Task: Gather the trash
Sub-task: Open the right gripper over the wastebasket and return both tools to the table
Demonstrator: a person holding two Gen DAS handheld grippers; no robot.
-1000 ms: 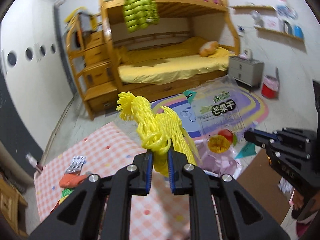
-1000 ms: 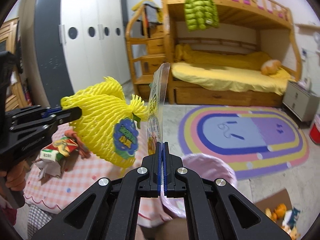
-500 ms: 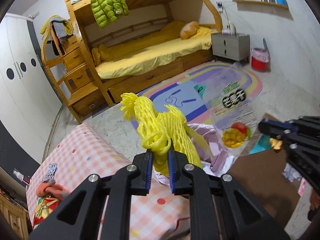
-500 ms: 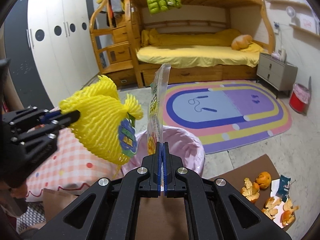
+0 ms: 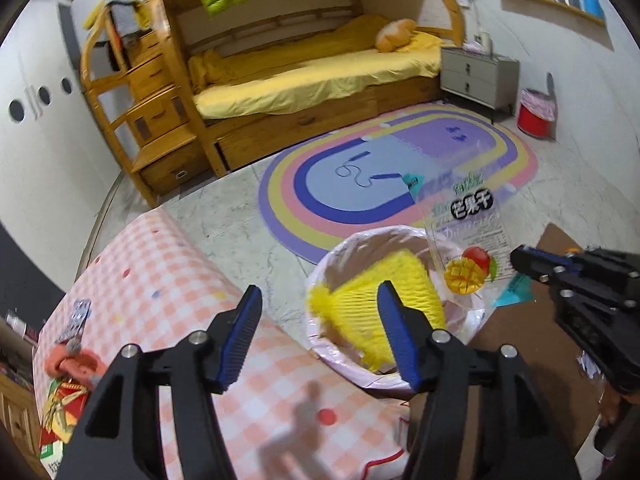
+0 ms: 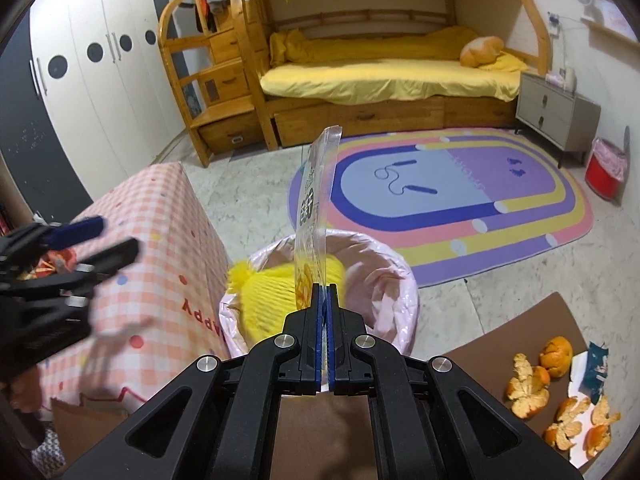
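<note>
Left wrist view is showing us the pink-lined bin [image 5: 394, 236] standing on the floor just beside the checked table [image 5: 168, 264], and we are taking that bin as our landmark. Inside the bin the yellow foam fruit net [image 5: 360, 300] is lying loose, blurred, touching nothing of ours. Above the near rim of the bin our left gripper [image 5: 320, 336] is hanging with its jaws spread wide and nothing between them.

Over the far right side of the bin we are holding the clear mango snack bag [image 5: 468, 236] upright; our right gripper [image 6: 324, 332] is pinching its bottom edge, jaws pressed together, the bag's long axis running up and away from the fingers. We are judging that the right hand is the nearer one for the coming drop, since the bag is already standing over the bin's mouth.

Right of the bin, orange peels [image 6: 536, 376] are lying on a brown board [image 6: 500, 336], still to be gathered
</note>
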